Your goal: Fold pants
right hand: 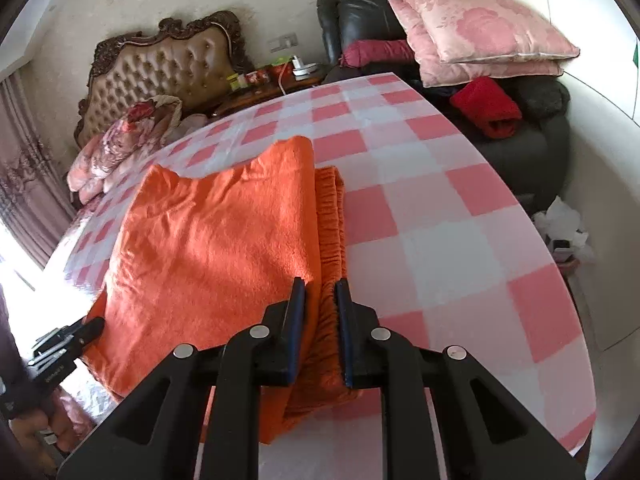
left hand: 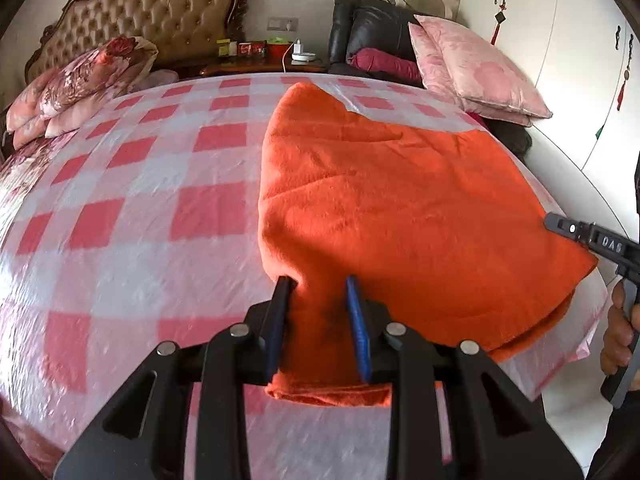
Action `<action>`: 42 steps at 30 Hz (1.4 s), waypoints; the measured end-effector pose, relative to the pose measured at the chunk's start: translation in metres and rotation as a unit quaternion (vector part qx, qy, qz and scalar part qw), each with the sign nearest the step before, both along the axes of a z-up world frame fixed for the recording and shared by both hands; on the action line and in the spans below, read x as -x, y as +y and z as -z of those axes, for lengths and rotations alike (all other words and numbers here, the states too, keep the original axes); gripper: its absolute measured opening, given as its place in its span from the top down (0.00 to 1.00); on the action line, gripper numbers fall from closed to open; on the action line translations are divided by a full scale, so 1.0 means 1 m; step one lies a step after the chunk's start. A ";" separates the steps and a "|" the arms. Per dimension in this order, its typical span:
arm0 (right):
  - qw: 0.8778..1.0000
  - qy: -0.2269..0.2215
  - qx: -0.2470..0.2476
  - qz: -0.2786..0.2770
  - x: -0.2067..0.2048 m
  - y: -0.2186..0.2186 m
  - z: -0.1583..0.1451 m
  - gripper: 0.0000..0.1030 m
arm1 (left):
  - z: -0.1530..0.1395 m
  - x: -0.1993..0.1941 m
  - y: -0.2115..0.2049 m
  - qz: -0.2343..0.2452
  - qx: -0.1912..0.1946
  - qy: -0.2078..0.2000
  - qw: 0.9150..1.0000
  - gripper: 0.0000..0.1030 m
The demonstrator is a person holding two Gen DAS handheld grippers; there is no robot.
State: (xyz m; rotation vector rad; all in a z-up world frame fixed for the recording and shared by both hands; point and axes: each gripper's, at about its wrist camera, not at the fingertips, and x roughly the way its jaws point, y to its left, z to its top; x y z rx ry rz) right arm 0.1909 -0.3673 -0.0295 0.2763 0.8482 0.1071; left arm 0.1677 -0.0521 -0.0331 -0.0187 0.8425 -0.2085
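The orange pants (left hand: 392, 208) lie folded on the pink-checked bed cover (left hand: 132, 184), one near corner pinched in the left gripper (left hand: 320, 292) and the gathered waistband edge clamped in the right gripper (right hand: 320, 292), with pink pillows (left hand: 476, 68) stacked on the dark armchair (right hand: 532, 140) beyond.

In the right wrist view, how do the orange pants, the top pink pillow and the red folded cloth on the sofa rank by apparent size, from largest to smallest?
1. orange pants, much the largest, though also nearest the camera
2. top pink pillow
3. red folded cloth, clearly the smallest
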 end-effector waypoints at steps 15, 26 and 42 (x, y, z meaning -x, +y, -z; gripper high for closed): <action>0.997 -0.007 0.065 0.037 0.002 -0.014 -0.006 0.85 | -0.001 0.002 -0.032 0.044 0.007 -0.014 0.999 0.69; 0.988 -0.080 0.119 0.048 0.038 0.005 -0.041 0.68 | -0.032 0.031 -0.025 -0.006 0.001 -0.103 0.995 0.54; 0.974 -0.035 0.222 0.035 0.035 0.068 0.001 0.44 | 0.011 0.014 -0.070 0.057 0.008 -0.028 0.998 0.51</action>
